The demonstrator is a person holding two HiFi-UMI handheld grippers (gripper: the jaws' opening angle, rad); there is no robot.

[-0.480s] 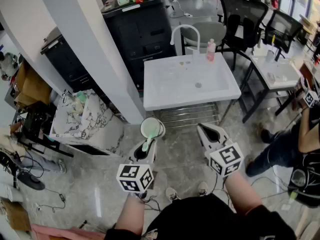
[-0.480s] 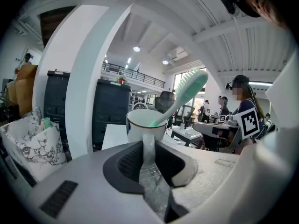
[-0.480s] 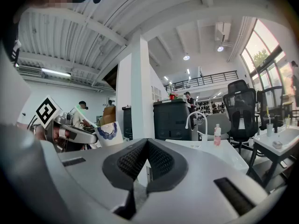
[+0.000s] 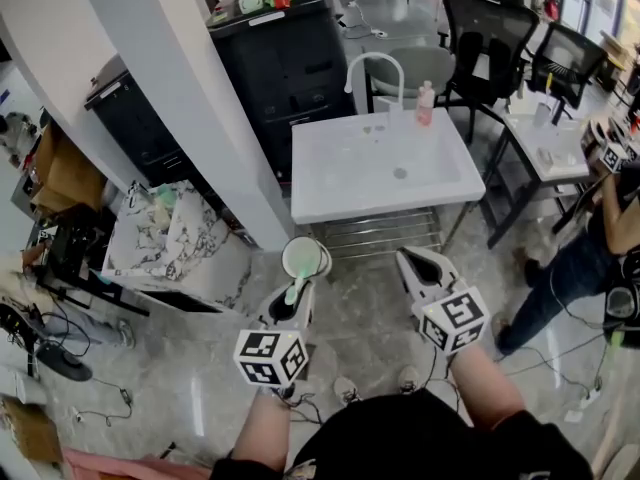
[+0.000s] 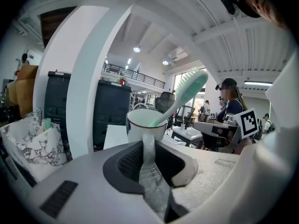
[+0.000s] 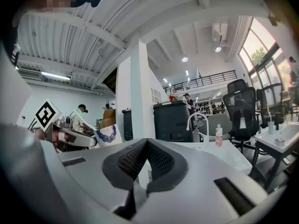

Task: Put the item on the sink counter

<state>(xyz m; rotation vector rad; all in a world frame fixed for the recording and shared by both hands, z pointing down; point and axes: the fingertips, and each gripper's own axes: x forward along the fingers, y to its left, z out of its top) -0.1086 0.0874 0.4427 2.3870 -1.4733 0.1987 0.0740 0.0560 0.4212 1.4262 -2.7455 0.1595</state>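
At the left of the head view the white pillar slants down toward the floor, and just right of its foot the left gripper is clenched on the handle of a white cup. The left gripper view shows the pads pinching that handle, the cup upright beyond the jaws with a green toothbrush leaning out of it up and to the right. So the item is in the air, not yet on the sink counter, which lies straight ahead of the cup and a little to the right, well apart from it — the near edge comes first, the faucet and pink bottle at the far side. Judging from this, a forward carry by the left hand should do. Rightmost, the right gripper is level, its jaws closed together on nothing.
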